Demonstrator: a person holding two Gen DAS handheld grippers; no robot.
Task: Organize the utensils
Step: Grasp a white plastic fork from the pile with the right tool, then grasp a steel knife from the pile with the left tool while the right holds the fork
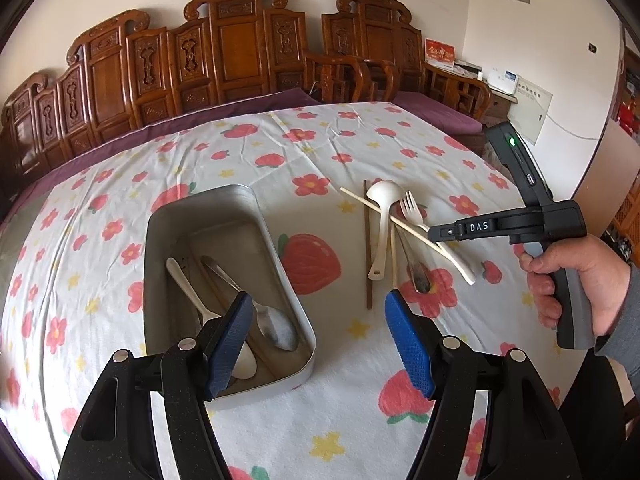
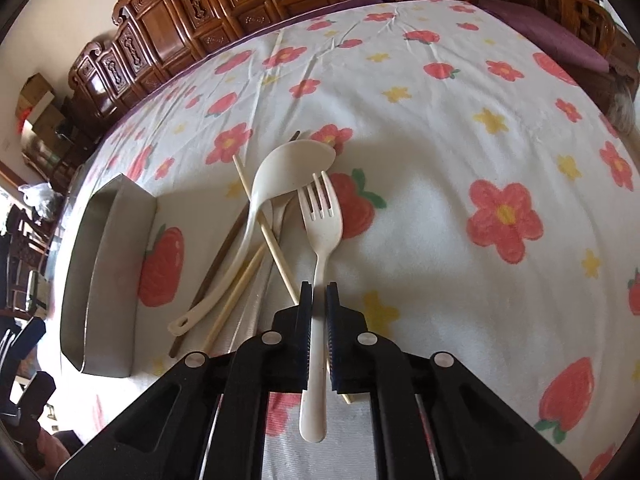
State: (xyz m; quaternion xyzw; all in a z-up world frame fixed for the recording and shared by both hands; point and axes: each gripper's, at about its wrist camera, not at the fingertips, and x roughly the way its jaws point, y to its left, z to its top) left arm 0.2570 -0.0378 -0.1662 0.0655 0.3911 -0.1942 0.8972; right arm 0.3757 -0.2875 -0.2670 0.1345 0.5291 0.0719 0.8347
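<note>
A metal tray (image 1: 280, 256) sits on the flowered cloth and holds a white spoon (image 1: 188, 284) and a metal spoon (image 1: 272, 320). My left gripper (image 1: 320, 344) is open and empty above the tray's near right corner. Right of the tray lies a pile: a white ladle (image 1: 382, 216), a white fork (image 1: 412, 208), a metal spoon (image 1: 416, 268), a dark chopstick (image 1: 367, 248) and pale chopsticks (image 1: 400, 224). My right gripper (image 2: 319, 300) is shut on the white fork's (image 2: 320, 216) handle, with the ladle (image 2: 280, 176) just left. The tray also shows in the right wrist view (image 2: 108, 272).
Carved wooden chairs (image 1: 224, 48) line the table's far edge, with a purple cushion behind. The cloth-covered table (image 1: 352, 412) reaches toward me and to the right. The right gripper's body and the hand on it (image 1: 560, 240) hang over the pile's right side.
</note>
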